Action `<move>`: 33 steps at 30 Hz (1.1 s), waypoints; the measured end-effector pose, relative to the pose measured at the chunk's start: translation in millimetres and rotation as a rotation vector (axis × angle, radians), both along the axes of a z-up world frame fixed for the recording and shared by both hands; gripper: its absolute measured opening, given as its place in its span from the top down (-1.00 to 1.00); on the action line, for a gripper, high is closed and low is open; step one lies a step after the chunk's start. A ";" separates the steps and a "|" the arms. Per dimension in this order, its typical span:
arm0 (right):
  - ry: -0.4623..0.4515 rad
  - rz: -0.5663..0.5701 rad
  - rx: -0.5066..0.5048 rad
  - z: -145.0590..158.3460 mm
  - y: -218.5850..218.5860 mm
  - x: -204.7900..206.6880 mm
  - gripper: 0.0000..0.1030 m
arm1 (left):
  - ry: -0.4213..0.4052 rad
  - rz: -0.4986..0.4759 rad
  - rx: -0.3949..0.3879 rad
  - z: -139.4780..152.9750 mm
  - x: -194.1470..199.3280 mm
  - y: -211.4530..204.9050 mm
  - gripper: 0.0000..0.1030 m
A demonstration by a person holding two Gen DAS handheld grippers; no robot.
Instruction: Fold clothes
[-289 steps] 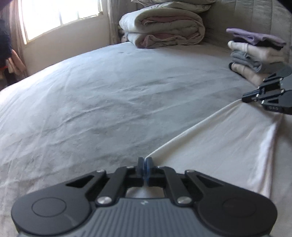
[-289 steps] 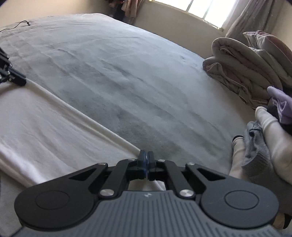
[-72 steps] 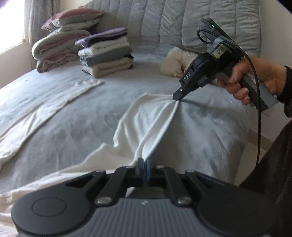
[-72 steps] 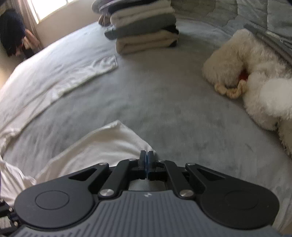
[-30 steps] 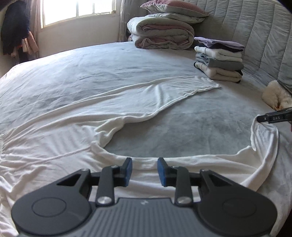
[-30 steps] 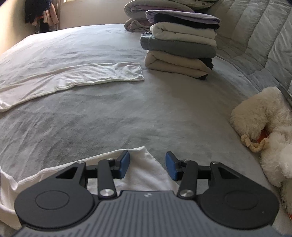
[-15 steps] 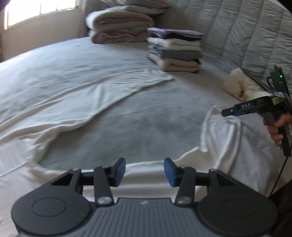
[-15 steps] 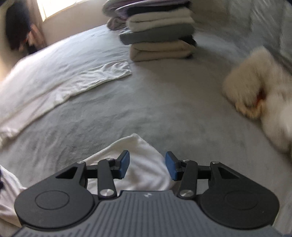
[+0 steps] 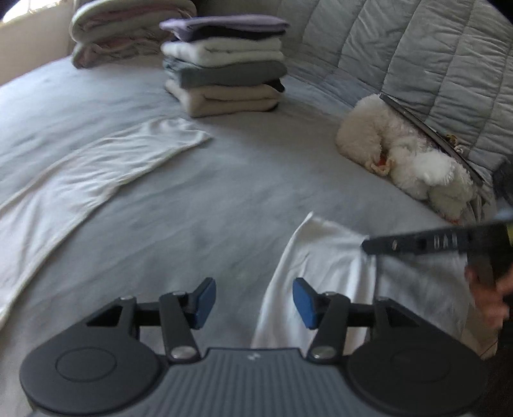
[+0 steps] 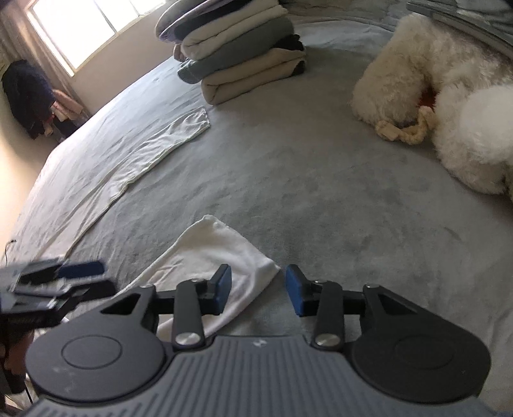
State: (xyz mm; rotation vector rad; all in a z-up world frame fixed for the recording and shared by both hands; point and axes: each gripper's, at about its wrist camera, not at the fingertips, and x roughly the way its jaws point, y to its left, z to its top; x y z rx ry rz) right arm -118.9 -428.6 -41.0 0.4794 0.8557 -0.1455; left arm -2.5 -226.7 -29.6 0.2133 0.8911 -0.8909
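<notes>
A long white garment lies on the grey bed [image 9: 208, 205]. One leg [image 9: 96, 166] stretches flat toward the folded stack, and the other end [image 9: 320, 266] is doubled over near the bed's edge. My left gripper [image 9: 253, 300] is open just above that doubled end, nothing between its blue pads. In the right wrist view the folded white corner [image 10: 221, 250] lies under my open right gripper [image 10: 258, 287], whose left pad overlaps the cloth. The right gripper [image 9: 423, 245] also shows from the side in the left wrist view, over the cloth's right edge.
A stack of folded clothes [image 9: 224, 67] stands at the back, with rolled bedding [image 9: 121, 29] behind it. A white fluffy plush toy [image 9: 407, 154] rests against the quilted headboard [image 9: 433, 64]. A window [image 10: 93, 25] and dark hanging clothes [image 10: 29, 96] are at far left.
Both grippers let go of the white garment about a second ago and stay open. The left view has swung right and closer to the doubled end; the right gripper sits nearer the folded corner.
</notes>
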 end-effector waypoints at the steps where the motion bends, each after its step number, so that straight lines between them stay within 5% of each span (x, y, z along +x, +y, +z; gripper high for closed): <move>1: 0.002 0.006 -0.016 0.2 2.2 0.7 0.27 | 0.007 -0.003 0.002 -2.0 3.3 -10.8 -0.05; 5: -0.002 0.006 -0.047 1.6 3.5 -2.2 0.63 | -0.002 -0.004 0.016 -10.0 6.2 -45.5 0.03; 9: -0.006 0.006 -0.077 2.9 4.8 -5.0 0.92 | -0.035 0.012 0.030 -16.0 1.4 -66.2 0.46; 10: -0.007 0.006 -0.085 3.2 5.1 -5.7 0.92 | -0.045 0.015 0.029 -16.8 0.1 -69.1 0.86; 11: -0.008 0.006 -0.093 3.6 5.4 -6.4 0.93 | -0.056 0.017 0.029 -16.7 -1.4 -71.3 0.98; 22: -0.055 -0.006 -0.146 29.9 4.1 -40.4 0.94 | -0.297 0.013 -0.128 22.3 -44.3 -77.9 0.99; 27: -0.083 -0.014 -0.164 46.4 2.5 -61.1 0.94 | -0.338 -0.032 -0.126 21.2 -68.0 -98.4 0.99; 33: 0.008 -0.017 -0.188 27.6 -5.2 -59.9 0.94 | -0.302 -0.030 -0.103 -4.6 -73.3 -115.8 0.99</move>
